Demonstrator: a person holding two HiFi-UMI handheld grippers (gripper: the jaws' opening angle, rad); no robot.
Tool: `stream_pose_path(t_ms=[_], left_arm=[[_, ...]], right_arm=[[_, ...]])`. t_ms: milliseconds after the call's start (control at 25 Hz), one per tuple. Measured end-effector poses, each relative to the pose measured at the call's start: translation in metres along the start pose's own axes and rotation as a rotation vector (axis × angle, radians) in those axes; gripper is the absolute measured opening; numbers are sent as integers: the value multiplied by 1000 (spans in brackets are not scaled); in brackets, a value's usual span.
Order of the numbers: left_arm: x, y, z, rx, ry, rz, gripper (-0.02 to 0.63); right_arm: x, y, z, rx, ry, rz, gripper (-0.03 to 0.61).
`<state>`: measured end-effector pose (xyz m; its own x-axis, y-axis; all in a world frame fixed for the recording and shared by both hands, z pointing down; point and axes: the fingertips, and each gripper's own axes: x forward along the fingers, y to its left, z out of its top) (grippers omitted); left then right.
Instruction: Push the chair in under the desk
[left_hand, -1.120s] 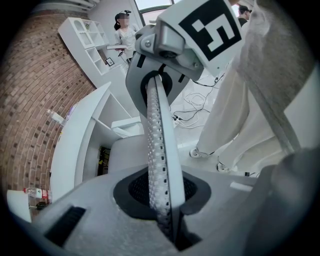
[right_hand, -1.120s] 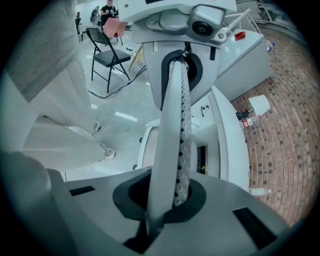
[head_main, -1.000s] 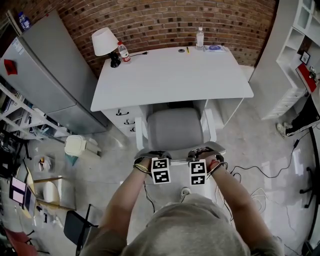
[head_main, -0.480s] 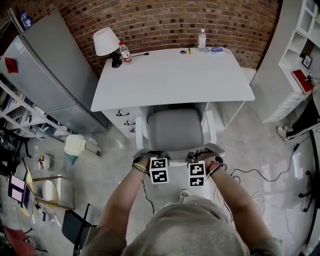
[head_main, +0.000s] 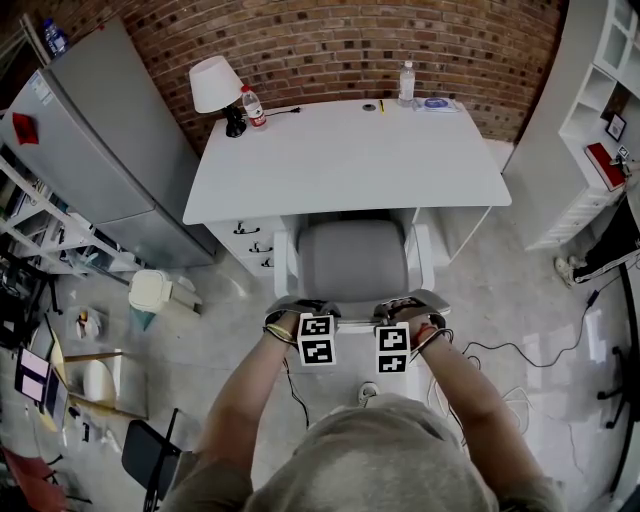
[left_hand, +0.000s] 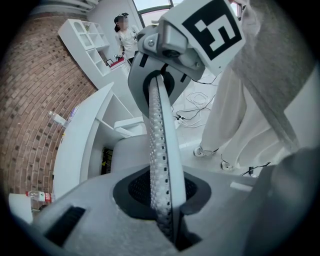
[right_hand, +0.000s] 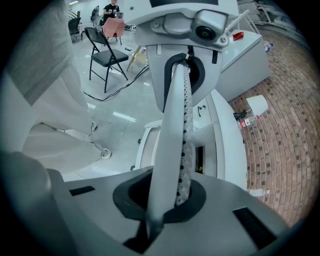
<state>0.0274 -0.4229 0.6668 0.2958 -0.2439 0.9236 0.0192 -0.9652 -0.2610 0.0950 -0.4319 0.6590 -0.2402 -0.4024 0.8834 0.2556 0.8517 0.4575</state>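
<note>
Nearest the camera, the person's forearms reach forward to the chair back, one gripper in each hand.

Left gripper (head_main: 292, 312): in its own view (left_hand: 165, 212) the jaws are pressed onto the thin perforated rim (left_hand: 157, 135) of the chair's back, which runs straight between them. Grip confirmed.

Right gripper (head_main: 402, 306): in its own view (right_hand: 161, 207) the jaws are nearly together and pinch the same rim (right_hand: 179, 125) further along. Grip confirmed. Each gripper shows at the far end of the rim in the other's view, so the two hold the top edge side by side, near each other.

Chair (head_main: 352, 260): grey seat, white armrests, directly ahead of the grippers and facing the desk (head_main: 345, 155). The front of the seat lies under the desk's near edge; the rest of the seat and the back stand clear of it. A drawer unit (head_main: 245, 243) sits under the desk just left of the chair.

Desk top, far edge: lamp (head_main: 214, 84) and bottle (head_main: 252, 105) at the left corner, a second bottle (head_main: 405, 80) towards the right.

Behind the desk: brick wall (head_main: 330, 45). Left: fridge (head_main: 90, 150). Right: white shelving (head_main: 590, 110).
</note>
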Motion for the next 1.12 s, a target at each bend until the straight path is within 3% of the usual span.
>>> stream_pose_path(t_ms=[1120], left_arm=[[-2,1,2,5,-4,14,52]], right_arm=[[-2,0,-1,-1,8,-13,14]])
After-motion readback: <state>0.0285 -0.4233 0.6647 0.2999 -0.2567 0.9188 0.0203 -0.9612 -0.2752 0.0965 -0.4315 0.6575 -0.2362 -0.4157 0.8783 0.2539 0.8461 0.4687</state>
